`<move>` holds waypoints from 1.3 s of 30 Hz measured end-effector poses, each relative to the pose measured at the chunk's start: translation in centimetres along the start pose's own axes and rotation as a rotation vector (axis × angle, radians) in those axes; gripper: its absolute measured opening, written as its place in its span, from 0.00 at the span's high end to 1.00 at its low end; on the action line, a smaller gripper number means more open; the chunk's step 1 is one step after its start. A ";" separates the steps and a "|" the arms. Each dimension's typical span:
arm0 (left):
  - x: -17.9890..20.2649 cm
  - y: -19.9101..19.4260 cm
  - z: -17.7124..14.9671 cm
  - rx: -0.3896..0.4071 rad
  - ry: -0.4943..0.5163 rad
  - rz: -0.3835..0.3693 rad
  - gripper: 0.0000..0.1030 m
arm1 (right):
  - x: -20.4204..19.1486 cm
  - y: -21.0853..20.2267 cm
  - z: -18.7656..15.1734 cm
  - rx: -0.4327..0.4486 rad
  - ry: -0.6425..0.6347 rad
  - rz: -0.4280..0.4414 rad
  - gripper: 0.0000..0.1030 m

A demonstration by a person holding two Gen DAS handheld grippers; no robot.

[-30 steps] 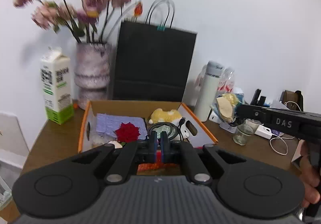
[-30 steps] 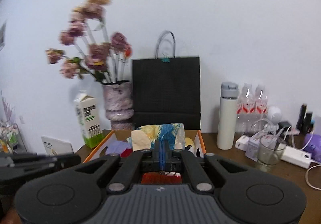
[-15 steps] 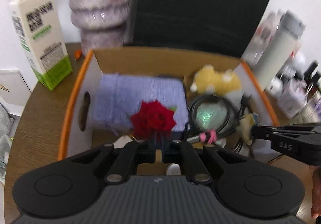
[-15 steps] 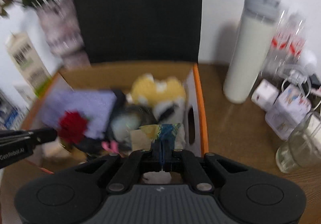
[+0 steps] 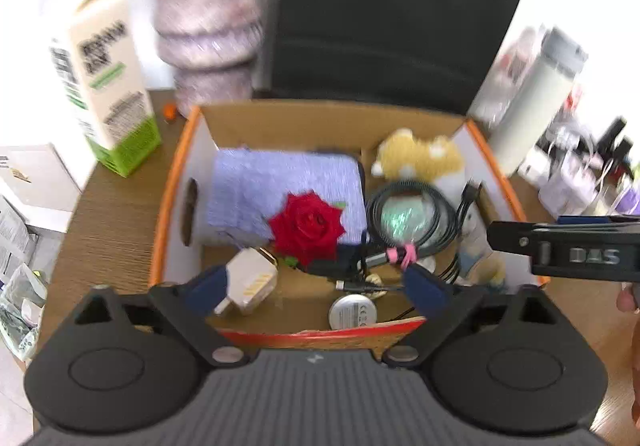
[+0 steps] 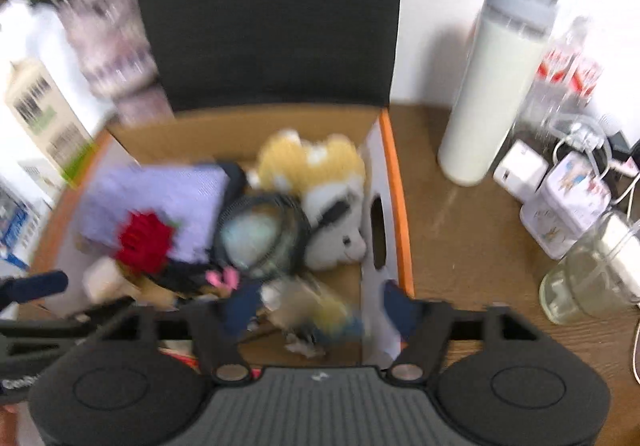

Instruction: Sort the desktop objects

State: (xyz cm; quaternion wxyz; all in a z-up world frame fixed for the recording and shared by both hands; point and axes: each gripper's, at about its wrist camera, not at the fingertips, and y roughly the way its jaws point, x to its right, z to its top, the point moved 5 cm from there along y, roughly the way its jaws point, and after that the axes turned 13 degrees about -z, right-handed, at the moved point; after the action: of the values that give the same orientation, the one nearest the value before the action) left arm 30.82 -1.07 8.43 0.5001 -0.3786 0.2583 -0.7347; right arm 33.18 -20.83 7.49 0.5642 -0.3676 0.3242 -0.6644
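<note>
An open cardboard box (image 5: 176,182) with orange rims holds a lilac cloth (image 5: 280,186), a red rose (image 5: 306,226), a coiled black cable (image 5: 412,214), a yellow plush (image 5: 420,158), a white charger (image 5: 250,280) and a round disc (image 5: 352,312). My left gripper (image 5: 316,288) is open above the box's near edge. My right gripper (image 6: 316,304) is open over the box's (image 6: 394,182) near right corner, with a blurred colourful packet (image 6: 320,316) lying loose between its jaws. The right gripper's body (image 5: 568,250) shows in the left wrist view.
A milk carton (image 5: 108,82), a vase (image 5: 208,22) and a black paper bag (image 5: 396,18) stand behind the box. A white bottle (image 6: 500,102), small boxes (image 6: 564,206), cables and a glass jar (image 6: 592,278) crowd the brown table on the right.
Both grippers have opened. The right gripper has let go of the colourful packet, which now lies in the box. Both cameras moved down and closer to the box.
</note>
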 end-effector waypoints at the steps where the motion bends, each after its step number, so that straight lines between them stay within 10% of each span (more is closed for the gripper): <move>1: 0.1 -0.9 0.0 0.037 -0.009 0.006 0.00 | 0.1 -2.5 0.3 0.066 0.016 0.027 0.14; 7: 0.5 -6.0 -2.3 0.350 0.045 0.051 0.00 | -0.8 -7.6 -1.0 0.271 0.013 0.049 0.10; 13: 0.1 -8.6 -6.1 0.498 0.079 0.048 0.00 | -0.7 -9.6 -6.4 0.516 0.059 0.085 0.09; 28: -0.4 -5.7 -21.7 0.356 0.123 0.078 0.00 | -1.8 -4.4 -21.3 0.437 -0.016 -0.028 0.09; 39: 0.7 -6.0 -25.6 0.336 0.120 0.057 0.00 | -1.4 -4.2 -26.9 0.416 -0.109 -0.065 0.09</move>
State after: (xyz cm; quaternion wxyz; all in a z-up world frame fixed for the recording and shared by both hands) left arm 6.56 0.55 -1.65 0.5606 -0.2376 0.1721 -0.7743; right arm 8.17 -18.32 -3.08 0.6228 -0.2891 0.1369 -0.7140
